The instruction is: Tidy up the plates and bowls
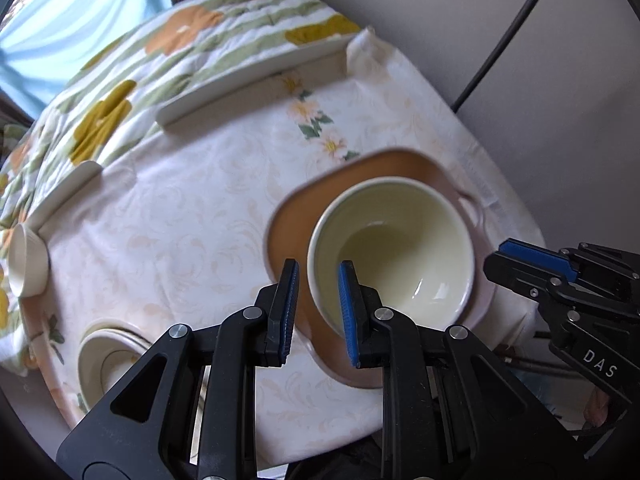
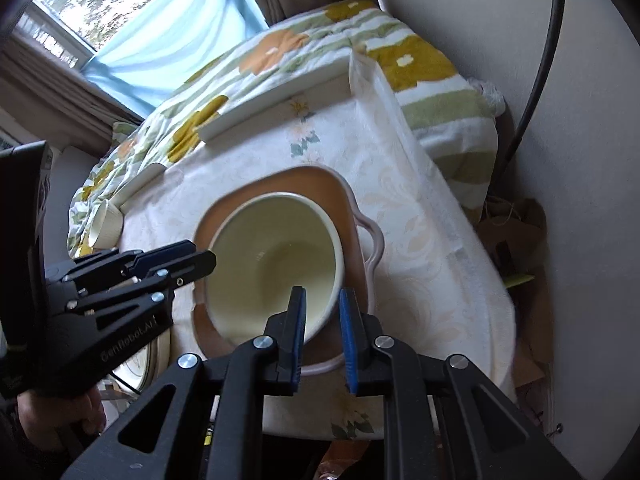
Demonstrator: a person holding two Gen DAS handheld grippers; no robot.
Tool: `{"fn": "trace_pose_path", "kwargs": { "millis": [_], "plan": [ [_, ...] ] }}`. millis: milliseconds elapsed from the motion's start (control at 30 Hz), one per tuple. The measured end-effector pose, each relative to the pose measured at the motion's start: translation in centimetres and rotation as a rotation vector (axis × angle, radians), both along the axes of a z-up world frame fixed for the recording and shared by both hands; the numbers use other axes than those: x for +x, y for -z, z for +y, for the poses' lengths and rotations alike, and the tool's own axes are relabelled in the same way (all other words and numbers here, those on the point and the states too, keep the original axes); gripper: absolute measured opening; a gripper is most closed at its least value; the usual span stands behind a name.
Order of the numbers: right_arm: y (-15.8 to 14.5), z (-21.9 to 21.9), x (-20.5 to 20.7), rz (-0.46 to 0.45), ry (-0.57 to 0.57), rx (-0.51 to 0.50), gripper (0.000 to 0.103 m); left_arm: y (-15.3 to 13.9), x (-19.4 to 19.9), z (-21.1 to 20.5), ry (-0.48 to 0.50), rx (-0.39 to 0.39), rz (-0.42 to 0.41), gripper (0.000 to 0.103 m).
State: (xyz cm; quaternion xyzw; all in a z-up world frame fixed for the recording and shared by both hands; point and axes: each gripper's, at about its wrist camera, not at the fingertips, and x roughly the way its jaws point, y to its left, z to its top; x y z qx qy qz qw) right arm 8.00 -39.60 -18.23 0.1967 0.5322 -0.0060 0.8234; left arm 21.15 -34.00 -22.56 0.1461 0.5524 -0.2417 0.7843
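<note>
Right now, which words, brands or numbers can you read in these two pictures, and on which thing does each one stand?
"DAS": white letters on the black body of the right gripper, seen from the left wrist.
"GenRobot.AI": raised letters on the black body of the left gripper, seen from the right wrist; the last letters are faint.
No text shows on the bowl, tray or tablecloth.

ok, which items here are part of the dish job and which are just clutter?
Job: cream bowl on brown plate; stacked plates; small cup.
Clutter: floral blanket; black cable; curtain.
</note>
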Motion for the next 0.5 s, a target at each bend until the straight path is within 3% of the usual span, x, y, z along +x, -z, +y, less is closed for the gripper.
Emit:
{"fn": "trace_pose_path", "kwargs": {
  "millis": [133,200,233,267,300,333,367,500],
  "plan": [
    [-2.5,1.1,-1.6,-0.07,-0.104,-0.042,0.016,-3.5,-1.5,2.5,-0.069,-0.092,-0.065,0.017],
    [-3.5,2.2,-2.4,-0.111,-0.166,-0.068,0.016,-4.9,-2.3,3.9,-0.109,-0.126,-0.11,0.028],
    [-3.8,2.7,-2.8,-0.133,-0.19,-0.085,0.021,-5.5,-2.7,4.6,-0.138,-0.128,-0.131,0.037],
    [-4.1,3.1,-3.1,-0.156,-0.208,-0.105,0.03,-5.9,-3.0,5.3,-0.167,-0.126,-0.149,0.071],
    [-4.2,3.6,-3.4,-0.172,-0.229,-0.12,0.061,-6.4,-3.5,6.2,-0.202,-0.13,-0.179,0.099],
    [-4.1,4.0,-3.5,-0.184,-0.252,-0.123,0.093,-6.9,-4.0,7.1,-0.234,-0.138,-0.211,0.103],
    [-4.1,4.4,-3.6,-0.199,-0.277,-0.121,0.098,-7.4,-4.4,8.1,-0.263,-0.148,-0.236,0.103],
    [-3.7,6.3,-3.0,-0.229,-0.358,-0.109,0.098,-8.5,-6.0,11.9,-0.374,-0.166,-0.26,0.103]
  ]
}}
